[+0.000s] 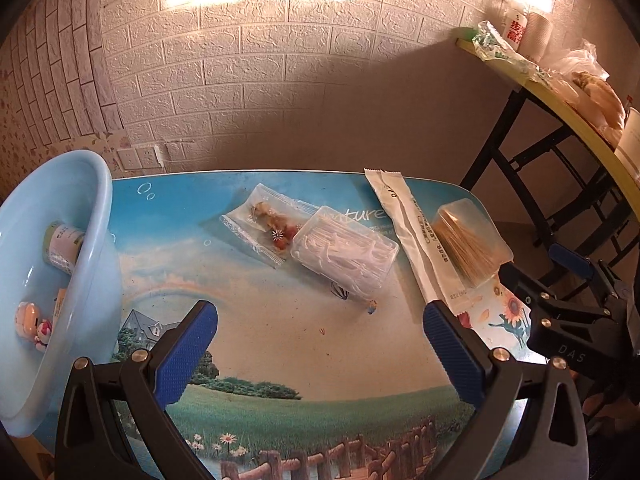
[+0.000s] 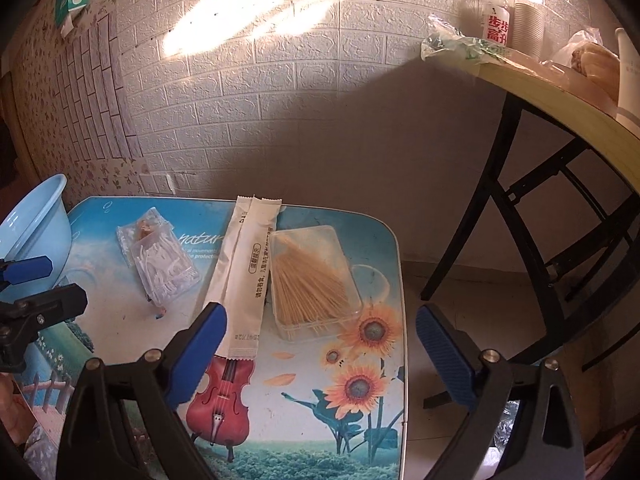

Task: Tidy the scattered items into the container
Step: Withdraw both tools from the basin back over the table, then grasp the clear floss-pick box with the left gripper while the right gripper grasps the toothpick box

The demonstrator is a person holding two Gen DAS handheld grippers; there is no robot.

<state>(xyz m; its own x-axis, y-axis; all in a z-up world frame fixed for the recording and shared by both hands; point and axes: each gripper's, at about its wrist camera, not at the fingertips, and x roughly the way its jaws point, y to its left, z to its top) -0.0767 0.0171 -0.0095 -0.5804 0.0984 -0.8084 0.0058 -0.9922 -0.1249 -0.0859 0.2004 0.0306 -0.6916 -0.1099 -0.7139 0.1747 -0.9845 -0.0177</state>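
Observation:
On the small picture-printed table [image 1: 280, 344], a clear packet of dried bits [image 1: 264, 220] lies beside a clear box of floss picks [image 1: 344, 256]. Right of them are a white paper-wrapped stick packet [image 1: 404, 224] and a clear toothpick box [image 1: 468, 240]. The light blue basin [image 1: 92, 208] at the left holds a small jar [image 1: 64, 248] and a toy figure [image 1: 34, 324]. My left gripper [image 1: 320, 320] hangs open over bare tabletop, short of the floss box. My right gripper [image 2: 322, 314] is open above the near end of the toothpick box [image 2: 312, 276], its pads clear of it.
A yellow-edged folding table [image 2: 560, 92] on black legs stands at the right, carrying a bottle [image 2: 496, 16], stacked cups and bags. A brick-pattern wall rises right behind the small table. The table's right edge [image 2: 402, 280] drops to the floor beside the toothpick box.

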